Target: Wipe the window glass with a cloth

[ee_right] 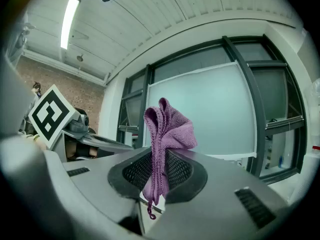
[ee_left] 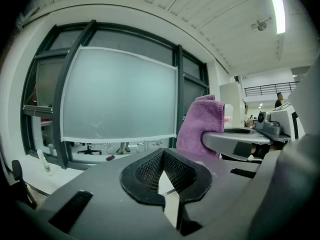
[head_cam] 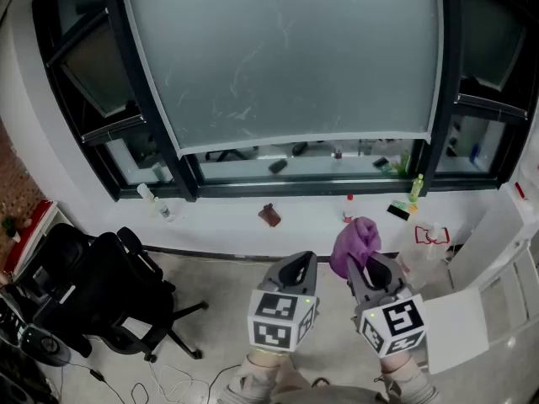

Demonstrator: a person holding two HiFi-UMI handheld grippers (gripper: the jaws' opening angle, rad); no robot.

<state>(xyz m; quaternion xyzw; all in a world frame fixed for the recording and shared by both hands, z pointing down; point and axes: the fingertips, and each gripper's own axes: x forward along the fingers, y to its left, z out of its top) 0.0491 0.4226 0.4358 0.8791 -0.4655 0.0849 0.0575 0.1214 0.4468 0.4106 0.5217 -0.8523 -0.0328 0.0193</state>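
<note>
A purple cloth (head_cam: pixel 354 242) is pinched in my right gripper (head_cam: pixel 368 269), which is shut on it; the cloth (ee_right: pixel 165 131) bunches up above the jaws and a tail hangs down between them. My left gripper (head_cam: pixel 294 269) is beside it, jaws together with nothing between them. The cloth (ee_left: pixel 200 126) also shows at the right of the left gripper view. The large frosted window pane (head_cam: pixel 286 57) with faint smears stands ahead of both grippers, in a dark frame; it is some way off, beyond a white sill (head_cam: pixel 219 221).
On the sill lie a small brown object (head_cam: pixel 269 215), a clear bottle (head_cam: pixel 162 207), a red-capped bottle (head_cam: pixel 349 207), a green bottle (head_cam: pixel 416 188) and red glasses (head_cam: pixel 430 236). A black office chair (head_cam: pixel 101 289) stands lower left. A white cabinet (head_cam: pixel 497 259) is at right.
</note>
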